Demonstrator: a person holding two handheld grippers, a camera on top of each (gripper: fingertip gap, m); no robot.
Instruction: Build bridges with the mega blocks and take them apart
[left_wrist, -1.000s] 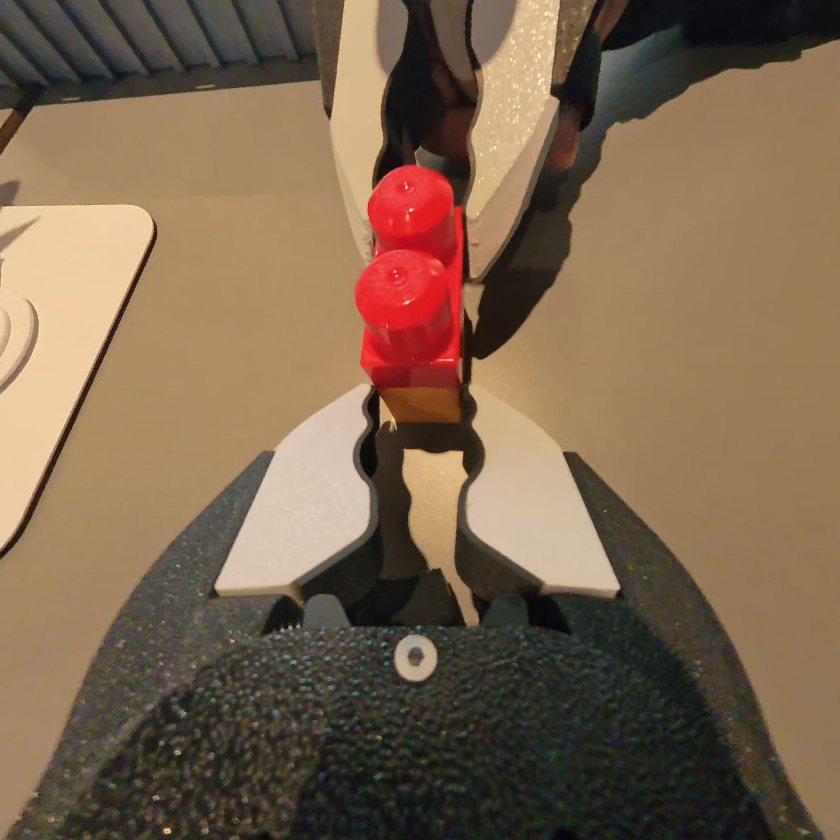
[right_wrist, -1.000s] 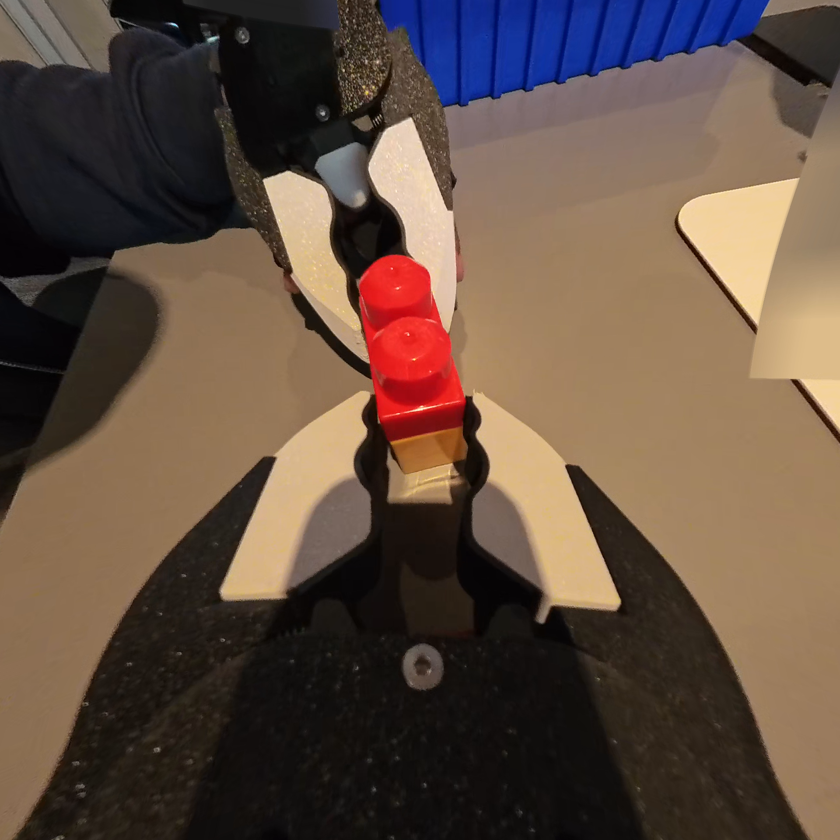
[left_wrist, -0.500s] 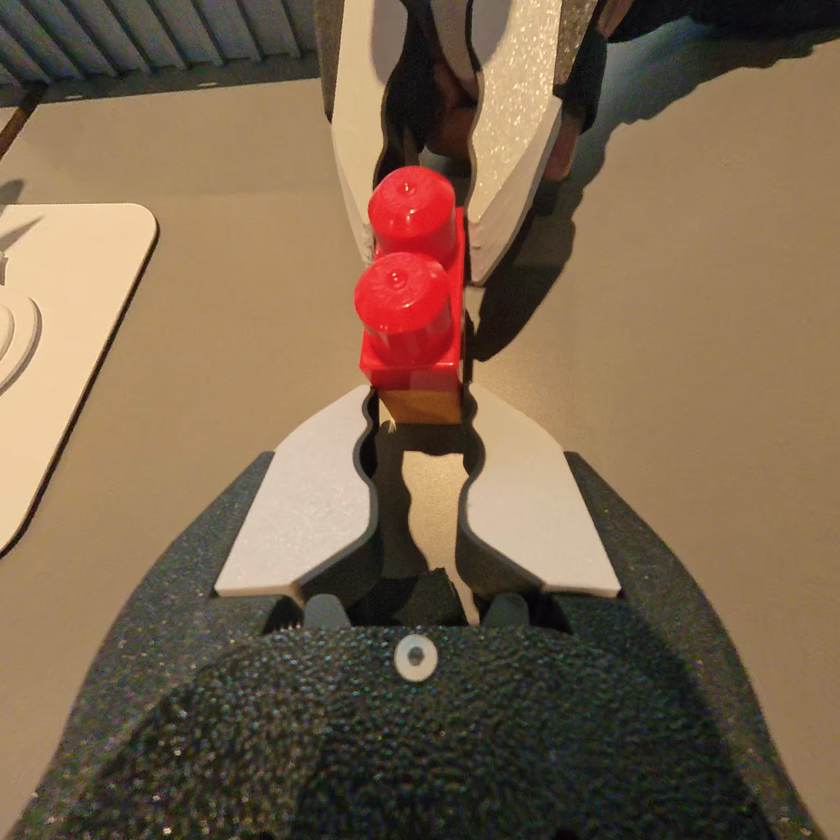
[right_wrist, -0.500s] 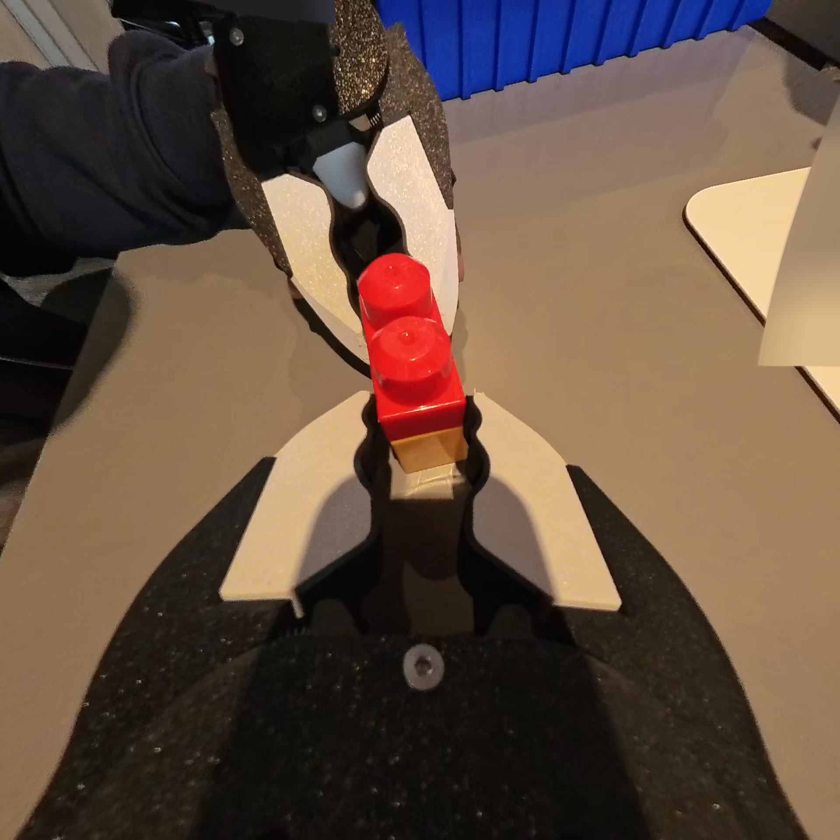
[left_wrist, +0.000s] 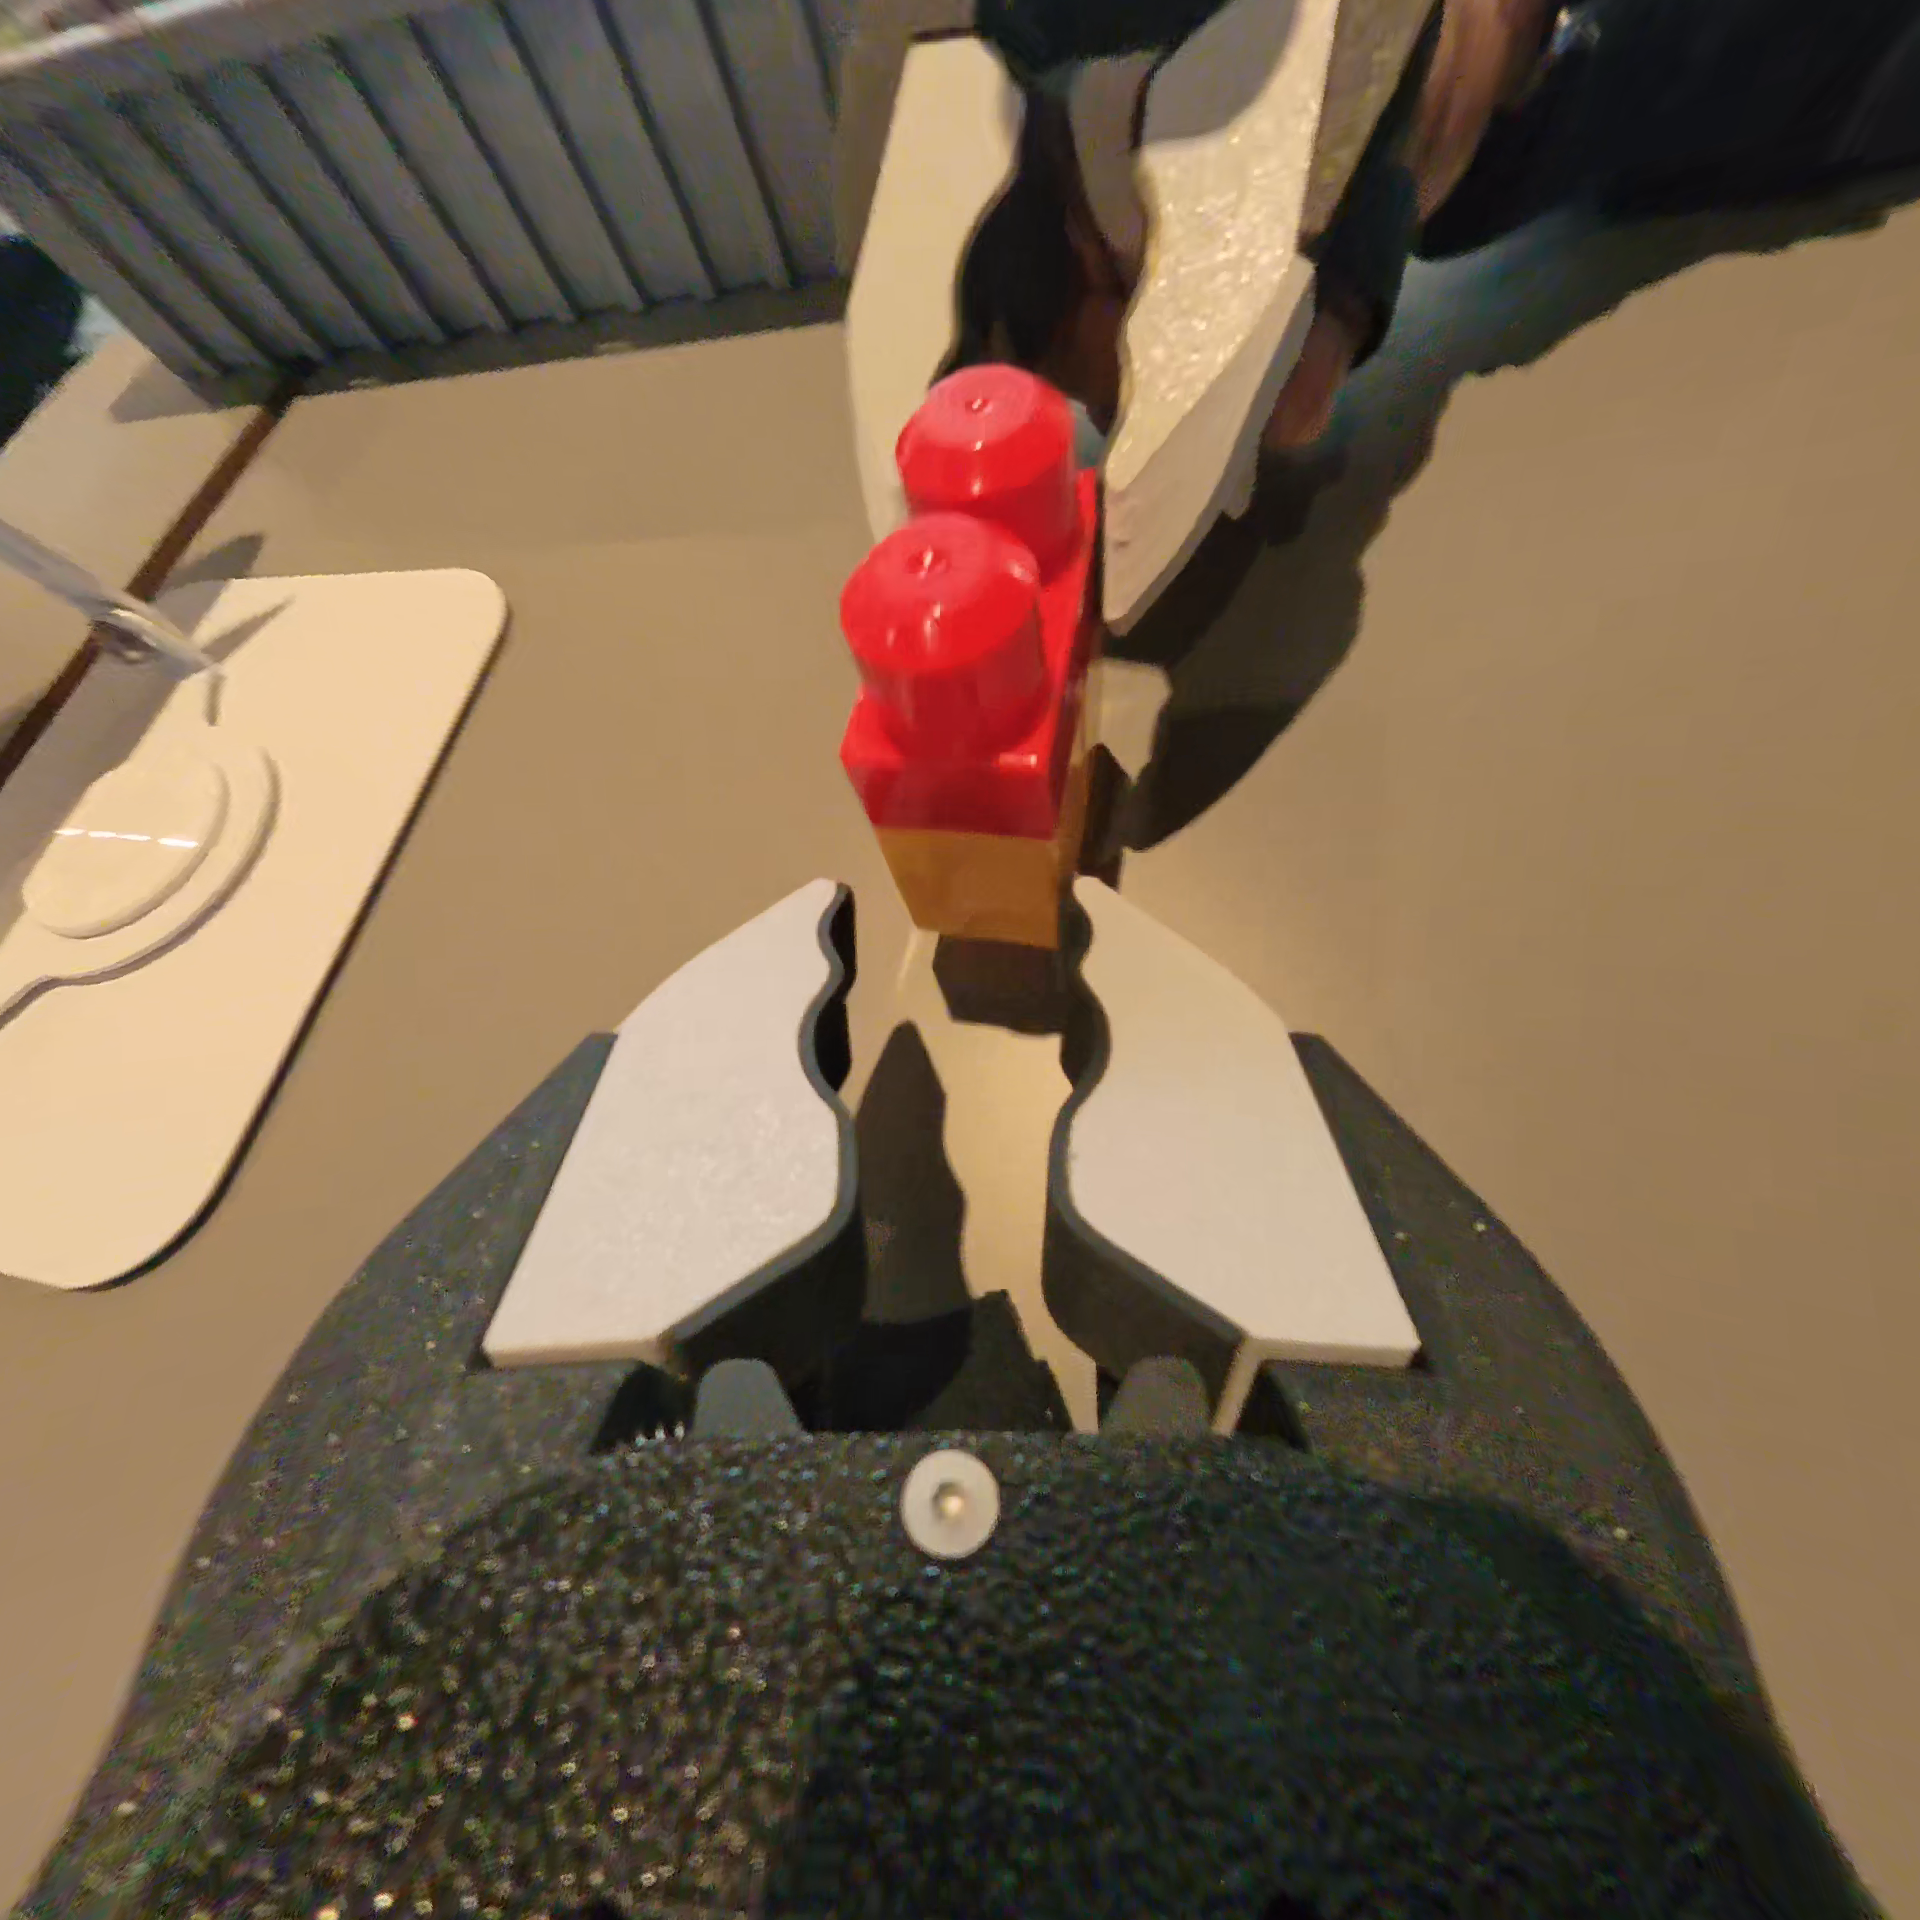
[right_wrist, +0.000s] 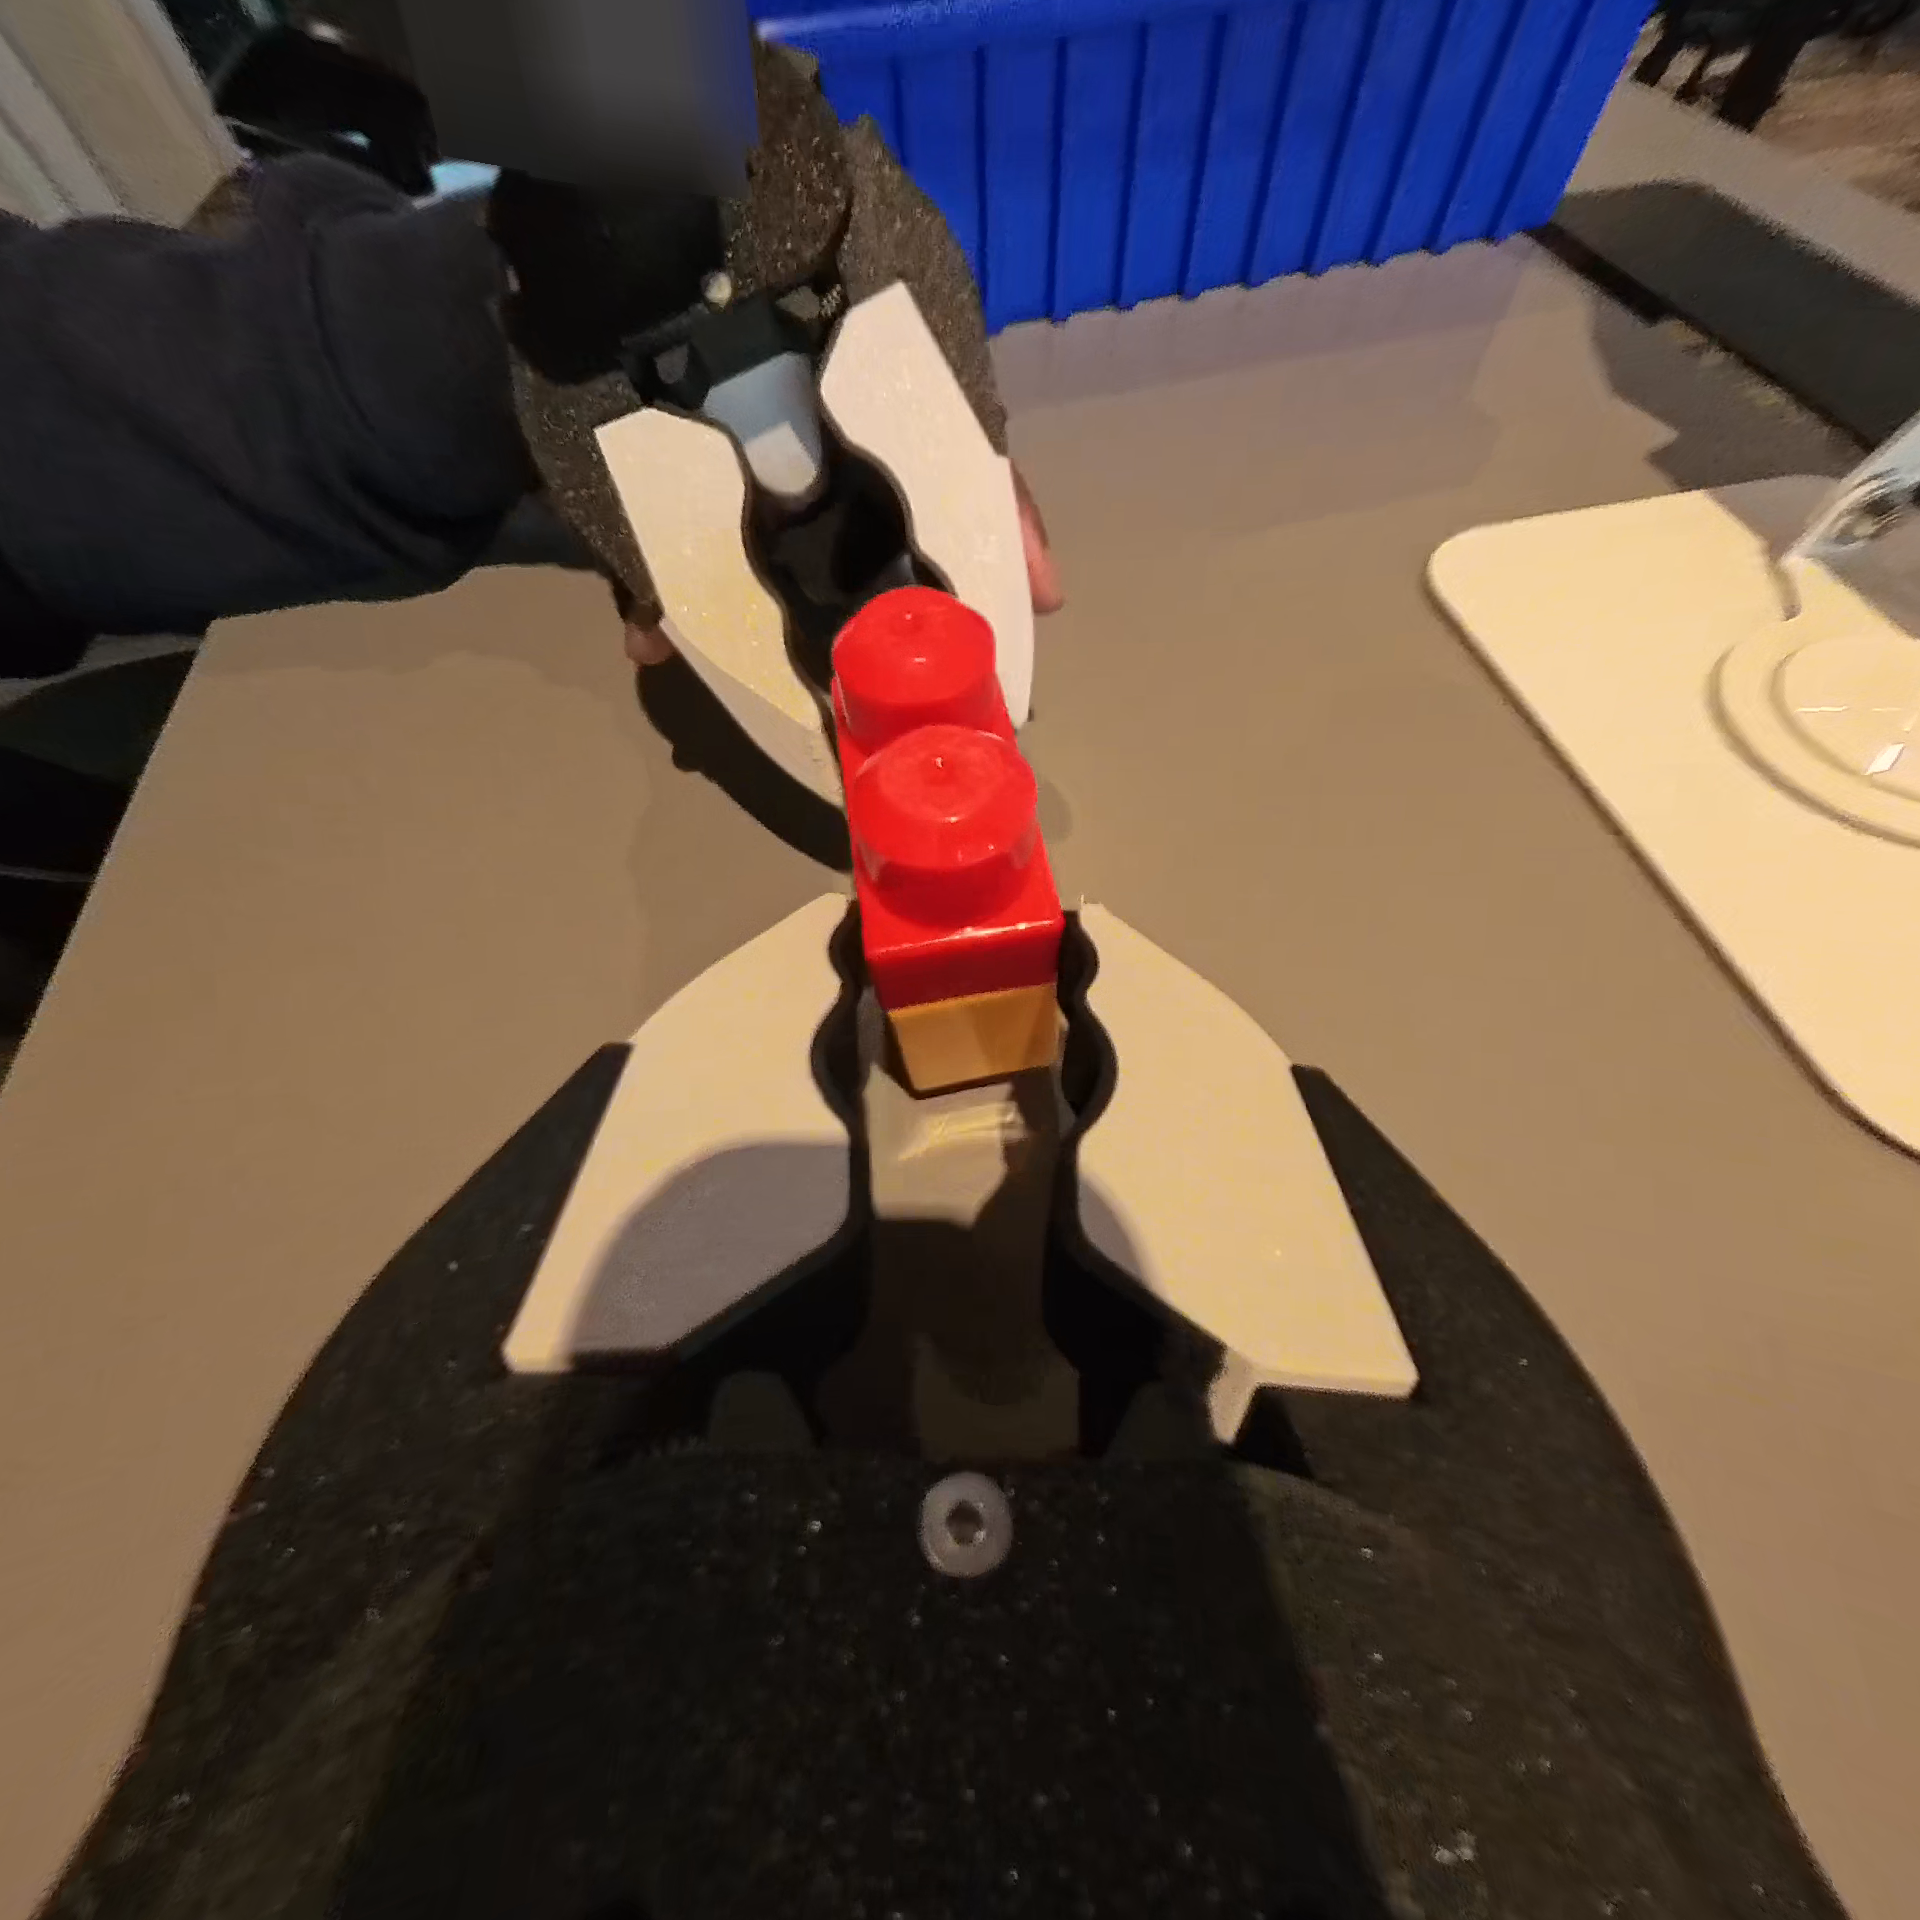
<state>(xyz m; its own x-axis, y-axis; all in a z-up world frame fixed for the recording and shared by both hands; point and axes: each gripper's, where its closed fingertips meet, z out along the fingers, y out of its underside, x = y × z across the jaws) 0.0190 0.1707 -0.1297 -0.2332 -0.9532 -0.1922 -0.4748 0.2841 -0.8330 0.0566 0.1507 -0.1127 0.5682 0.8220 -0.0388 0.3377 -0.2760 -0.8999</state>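
Note:
A red two-stud block (left_wrist: 966, 727) sits on a yellow-orange block (left_wrist: 977, 883). The stack is tilted and held just above the brown table (left_wrist: 1507, 935). My right gripper (right_wrist: 961, 909) is shut on the red block (right_wrist: 956, 935), with the yellow-orange block (right_wrist: 977, 1039) hanging under it. My left gripper (left_wrist: 961, 899) faces it from the other end. Its jaws are slightly apart, with a thin gap between the left finger (left_wrist: 727, 1091) and the stack. In the right wrist view the left gripper (right_wrist: 930, 748) flanks the far stud.
A white board with a clear round stand (left_wrist: 156, 883) lies left of the left gripper and also shows in the right wrist view (right_wrist: 1662, 727). A blue ribbed bin (right_wrist: 1195, 156) and a grey ribbed panel (left_wrist: 416, 187) stand at the table's far edges. A dark sleeve (right_wrist: 208, 395) holds the left gripper. The tips of one gripper are about 6 centimetres away from the tips of the other. The grey ribbed panel (left_wrist: 416, 187) is about 30 centimetres from my right fingertips.
The stack has risen and tilted relative to my left gripper, whose jaws have spread a little. It stays fixed in my right gripper. Both cameras show more of the background.

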